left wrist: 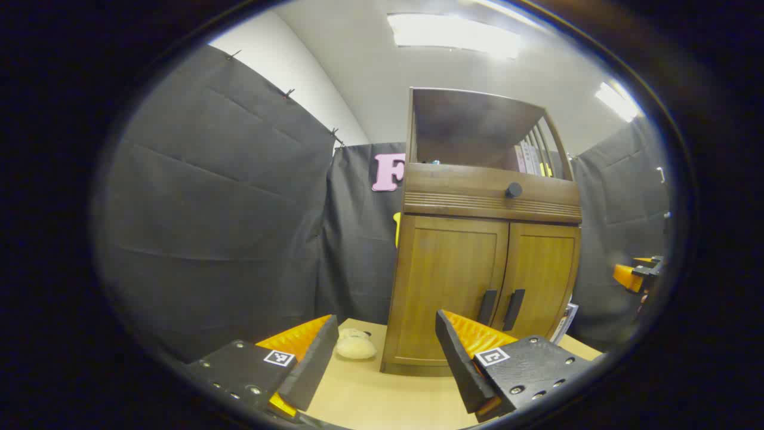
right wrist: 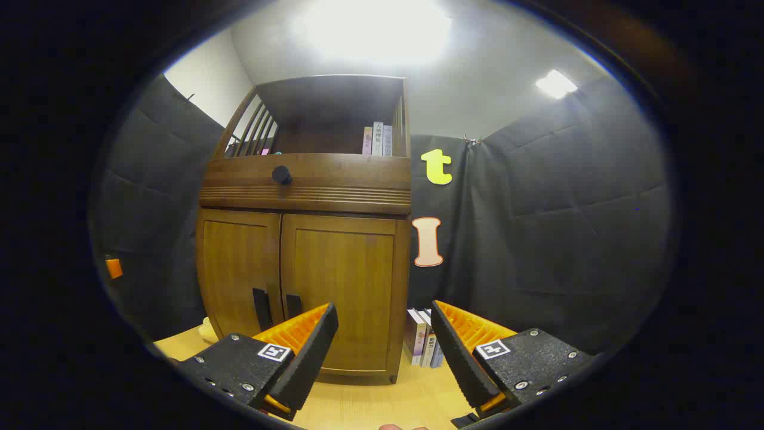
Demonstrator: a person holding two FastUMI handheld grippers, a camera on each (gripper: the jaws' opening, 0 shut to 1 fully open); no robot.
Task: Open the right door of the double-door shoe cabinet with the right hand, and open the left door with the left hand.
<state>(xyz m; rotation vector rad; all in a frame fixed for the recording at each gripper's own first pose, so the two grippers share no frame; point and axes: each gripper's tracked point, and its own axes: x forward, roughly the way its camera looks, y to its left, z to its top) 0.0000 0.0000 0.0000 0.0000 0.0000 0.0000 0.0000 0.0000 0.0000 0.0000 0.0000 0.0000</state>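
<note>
Ribbed pads face each other across a wide gap on my right gripper (right wrist: pixel 382 352), so it's released, holding nothing, and it sits low over the pale wooden tabletop (right wrist: pixel 370 400), short of the brown wooden double-door shoe cabinet (right wrist: pixel 304 263). Left gripper (left wrist: pixel 382 358) is the same: spread wide, empty, well back from the cabinet front. Both doors look closed. The right door (right wrist: pixel 340 286) and left door (right wrist: pixel 239 269) meet at the centre, w/ two dark vertical handles (right wrist: pixel 277 307) just beside each other near the seam. My worry: those handles sit so close that a wide-open claw could catch both, or hook the wrong one, esp. since my right gripper looks aimed right of the seam, toward the small stack of upright books (right wrist: pixel 422 343) beside the cabinet; a sloppy reach could knock them. On the left side a pale rounded lump (left wrist: pixel 356 346) lies on the table near the cabinet's corner and could get nudged. Both grippers are held about level, pointing fwd at the cabinet, right one approaching from the cabinet's right, left one from its left.
</note>
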